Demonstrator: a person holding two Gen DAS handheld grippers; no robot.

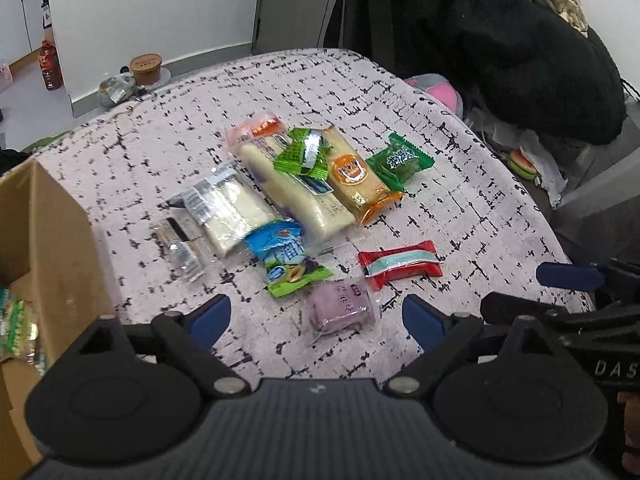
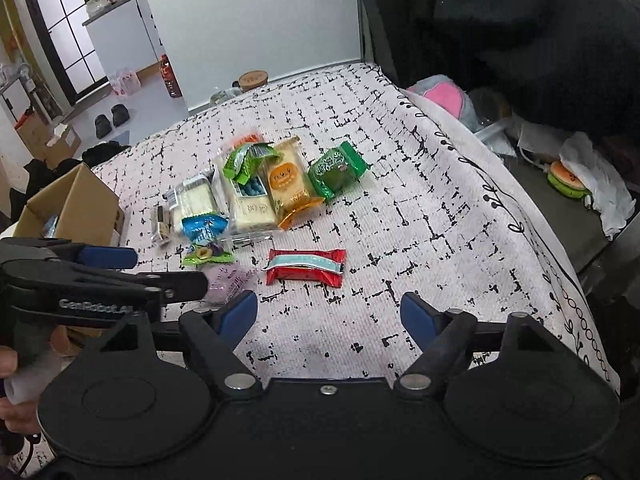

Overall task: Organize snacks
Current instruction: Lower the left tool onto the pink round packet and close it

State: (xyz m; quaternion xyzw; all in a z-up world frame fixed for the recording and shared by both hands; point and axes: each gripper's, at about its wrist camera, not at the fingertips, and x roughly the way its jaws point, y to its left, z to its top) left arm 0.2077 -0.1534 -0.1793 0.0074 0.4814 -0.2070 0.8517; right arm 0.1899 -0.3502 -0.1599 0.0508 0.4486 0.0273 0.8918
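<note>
Several wrapped snacks lie on a patterned cloth [image 1: 460,208]. In the left wrist view my left gripper [image 1: 316,316] is open, its blue pads either side of a purple snack pack [image 1: 340,308] just ahead. A red pack [image 1: 400,264], a blue-green pack [image 1: 288,258], long white cakes [image 1: 288,184], an orange pack [image 1: 356,178] and a dark green pack [image 1: 402,160] lie beyond. In the right wrist view my right gripper [image 2: 328,312] is open and empty above the cloth, short of the red pack [image 2: 306,266]. The left gripper [image 2: 108,268] shows at its left.
An open cardboard box [image 1: 44,248] with snacks inside stands at the left; it also shows in the right wrist view [image 2: 72,204]. A black coat [image 1: 500,40] hangs over a chair at the back right. A cup [image 1: 146,68] sits past the far edge.
</note>
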